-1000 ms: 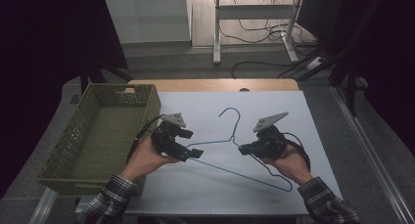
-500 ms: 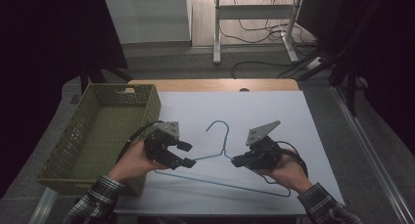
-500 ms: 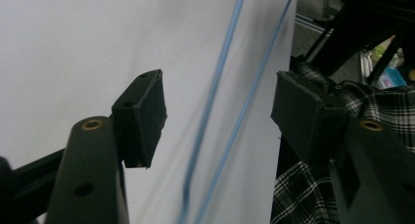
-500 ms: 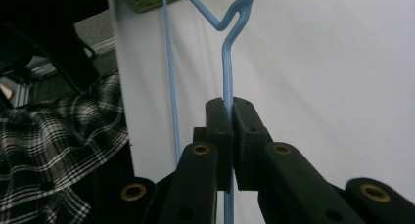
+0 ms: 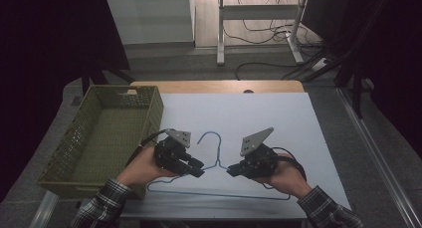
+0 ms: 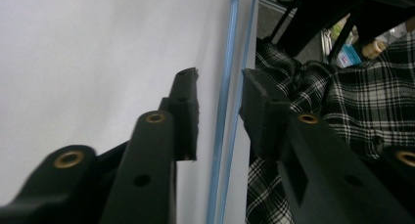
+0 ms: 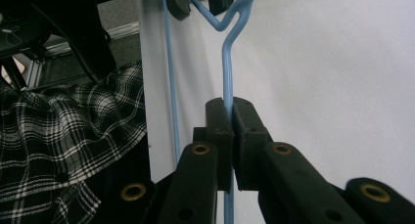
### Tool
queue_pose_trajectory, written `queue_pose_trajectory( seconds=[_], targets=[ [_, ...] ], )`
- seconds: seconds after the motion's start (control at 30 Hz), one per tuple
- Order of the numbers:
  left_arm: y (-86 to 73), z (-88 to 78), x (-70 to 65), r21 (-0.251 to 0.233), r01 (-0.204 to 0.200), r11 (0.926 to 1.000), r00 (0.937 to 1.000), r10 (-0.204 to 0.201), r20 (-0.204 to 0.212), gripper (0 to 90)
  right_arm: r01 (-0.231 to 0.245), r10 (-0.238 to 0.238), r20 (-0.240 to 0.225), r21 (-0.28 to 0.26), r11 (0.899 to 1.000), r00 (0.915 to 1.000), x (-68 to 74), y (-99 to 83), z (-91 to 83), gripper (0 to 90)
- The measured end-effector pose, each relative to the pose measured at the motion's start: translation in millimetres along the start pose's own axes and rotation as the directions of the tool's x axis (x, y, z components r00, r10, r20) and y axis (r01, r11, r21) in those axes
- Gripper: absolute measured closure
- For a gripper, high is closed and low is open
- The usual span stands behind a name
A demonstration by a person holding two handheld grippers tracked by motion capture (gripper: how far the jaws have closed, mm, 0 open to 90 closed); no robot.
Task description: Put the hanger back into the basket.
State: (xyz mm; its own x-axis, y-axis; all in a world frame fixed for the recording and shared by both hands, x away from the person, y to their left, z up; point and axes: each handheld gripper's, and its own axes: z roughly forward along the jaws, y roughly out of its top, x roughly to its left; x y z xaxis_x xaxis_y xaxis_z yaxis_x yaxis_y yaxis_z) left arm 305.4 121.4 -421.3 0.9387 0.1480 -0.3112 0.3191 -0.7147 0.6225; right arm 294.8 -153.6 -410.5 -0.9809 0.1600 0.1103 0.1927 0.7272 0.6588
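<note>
A blue wire hanger (image 5: 209, 135) lies on the white table (image 5: 278, 113), hook pointing away from me. My right gripper (image 5: 232, 171) is shut on the hanger's right shoulder wire near the neck; in the right gripper view the pads (image 7: 219, 117) of the right gripper (image 7: 230, 111) pinch the wire (image 7: 227, 62). My left gripper (image 5: 199, 170) straddles the left shoulder wire. In the left gripper view the blue wire (image 6: 222, 111) runs between the jaws of the left gripper (image 6: 220, 94), which have just been closing, with a gap on each side.
An olive green mesh basket (image 5: 124, 89) stands empty at the table's left edge, close to my left hand. Plaid sleeves (image 5: 102, 205) come in at the near edge. Beyond the table are a desk frame (image 5: 259, 24) and cables on the floor.
The right gripper has dragged the hanger left and toward the near edge. The left gripper's jaws have narrowed around the hanger's left shoulder wire.
</note>
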Motion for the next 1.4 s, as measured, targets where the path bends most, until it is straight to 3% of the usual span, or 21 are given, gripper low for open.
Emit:
queue_pose_trajectory(
  seconds=[0.3, 0.47, 0.5, 0.63, 0.77, 0.8, 0.83, 0.87, 1.03, 1.3, 1.4],
  targets=[
    [2.1, 5.3, 2.2, 0.047, -0.004, 0.9989, 0.9994, 0.002, 0.034, 80.3, 0.022, -0.022, -0.013, 0.012, 1.000, 0.9997, 1.9, 3.1, 5.0, 87.4],
    [0.8, 8.5, 0.2, 0.029, 0.013, 0.9995, 0.9983, -0.015, 0.056, 85.6, 0.026, -0.026, -0.015, 0.019, 0.999, 0.9995, 0.9, 2.8, 6.4, 87.2],
    [1.0, 7.7, 1.2, 0.045, -0.006, 0.9989, 0.9987, 0.004, 0.051, 85.9, 0.025, -0.024, -0.018, 0.022, 0.999, 0.9995, 0.5, 2.6, 6.7, 87.2],
    [1.2, 7.5, 0.4, 0.031, 0.017, 0.9994, 0.9990, -0.019, 0.040, 86.7, 0.016, -0.016, -0.018, 0.024, 1.000, 0.9997, -1.3, 1.6, 7.1, 87.0],
    [2.5, 6.2, -0.9, 0.020, 0.016, 0.9997, 0.9997, -0.016, 0.018, 86.9, 0.011, -0.011, -0.015, 0.017, 1.000, 0.9998, -2.9, 0.9, 5.6, 86.6],
    [2.8, 7.1, -2.2, 0.001, 0.044, 0.9990, 0.9987, -0.044, 0.027, 87.0, 0.008, -0.008, -0.011, 0.016, 1.000, 0.9999, -2.8, 0.9, 5.2, 86.4],
    [3.4, 5.8, -1.8, 0.012, 0.022, 0.9997, 0.9996, -0.022, 0.018, 87.1, 0.010, -0.010, -0.009, 0.016, 1.000, 0.9999, -3.5, 0.8, 4.7, 86.1],
    [3.5, 6.1, -2.4, -0.001, 0.039, 0.9992, 0.9990, -0.039, 0.024, 87.1, 0.008, -0.008, -0.010, 0.013, 1.000, 0.9999, -3.7, 0.5, 3.9, 86.1],
    [4.8, 5.1, -1.8, -0.006, 0.046, 0.9989, 0.9985, -0.046, 0.030, 87.1, 0.007, -0.007, -0.005, 0.008, 1.000, 1.0000, -4.0, -0.1, 2.3, 85.8],
    [5.8, 4.0, -3.6, -0.021, 0.041, 0.9990, 0.9989, -0.040, 0.022, 87.2, -0.003, 0.003, -0.005, 0.002, 1.000, 1.0000, -5.3, -1.9, 0.9, 84.2],
    [6.4, 2.4, -4.4, -0.028, 0.043, 0.9987, 0.9988, -0.043, 0.025, 87.3, -0.011, 0.011, -0.004, -0.007, 1.000, 0.9999, -5.9, -2.3, 0.4, 79.0]
  ],
)
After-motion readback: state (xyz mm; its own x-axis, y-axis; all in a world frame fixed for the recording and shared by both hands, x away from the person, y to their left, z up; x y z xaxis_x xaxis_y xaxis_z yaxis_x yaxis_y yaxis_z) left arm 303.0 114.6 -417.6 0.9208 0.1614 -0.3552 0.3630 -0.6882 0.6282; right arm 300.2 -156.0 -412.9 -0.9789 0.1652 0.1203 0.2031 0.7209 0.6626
